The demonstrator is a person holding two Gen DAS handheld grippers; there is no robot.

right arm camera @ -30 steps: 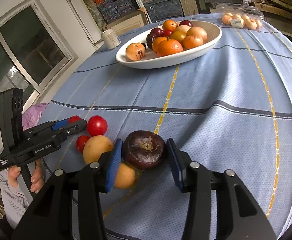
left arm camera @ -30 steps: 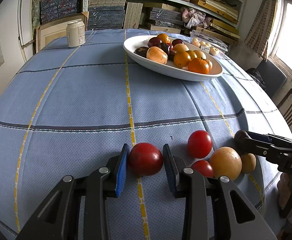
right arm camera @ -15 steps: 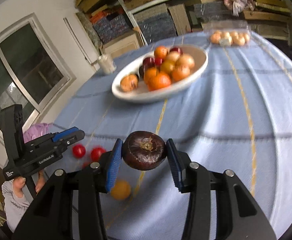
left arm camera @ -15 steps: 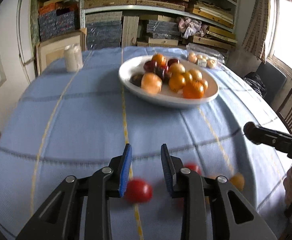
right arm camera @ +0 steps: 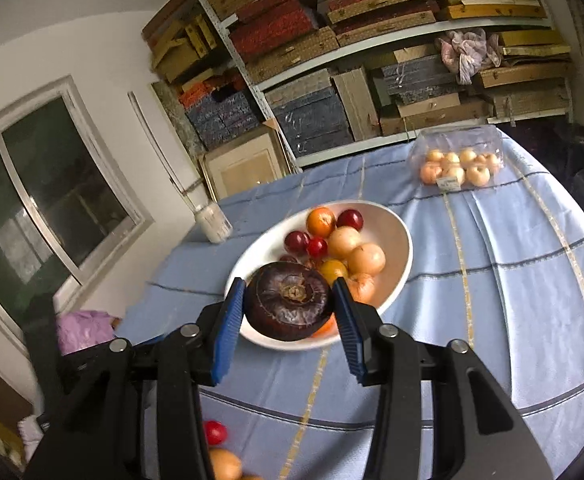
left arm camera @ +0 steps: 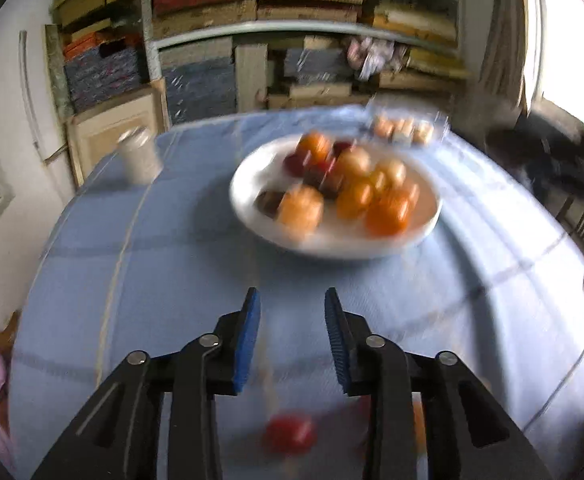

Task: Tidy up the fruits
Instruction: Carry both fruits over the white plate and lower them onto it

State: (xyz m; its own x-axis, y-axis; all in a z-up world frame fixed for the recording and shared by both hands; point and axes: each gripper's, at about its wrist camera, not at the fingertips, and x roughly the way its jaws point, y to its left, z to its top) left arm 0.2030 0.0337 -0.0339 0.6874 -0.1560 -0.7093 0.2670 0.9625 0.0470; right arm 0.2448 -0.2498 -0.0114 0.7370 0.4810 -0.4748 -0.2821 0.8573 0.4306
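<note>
My right gripper (right arm camera: 289, 300) is shut on a dark purple mangosteen (right arm camera: 289, 306) and holds it in the air over the near rim of the white oval bowl (right arm camera: 398, 268), which holds several orange, yellow and red fruits. My left gripper (left arm camera: 292, 320) is open and empty, raised above the blue tablecloth. A red tomato (left arm camera: 289, 434) lies on the cloth below and behind its fingers. The bowl shows blurred in the left wrist view (left arm camera: 251, 216). A small red fruit (right arm camera: 214, 432) and a yellow fruit (right arm camera: 223, 464) lie on the cloth at the near edge.
A white can (right arm camera: 213, 222) stands at the table's far left, also in the left wrist view (left arm camera: 139, 156). A clear box of small pale fruits (right arm camera: 456, 160) sits at the far right. Shelves of stacked boxes stand behind the table. A window is on the left.
The left gripper let go of the red tomato, rose and moved away from it. The right gripper lifted the mangosteen off the table and carried it toward the bowl.
</note>
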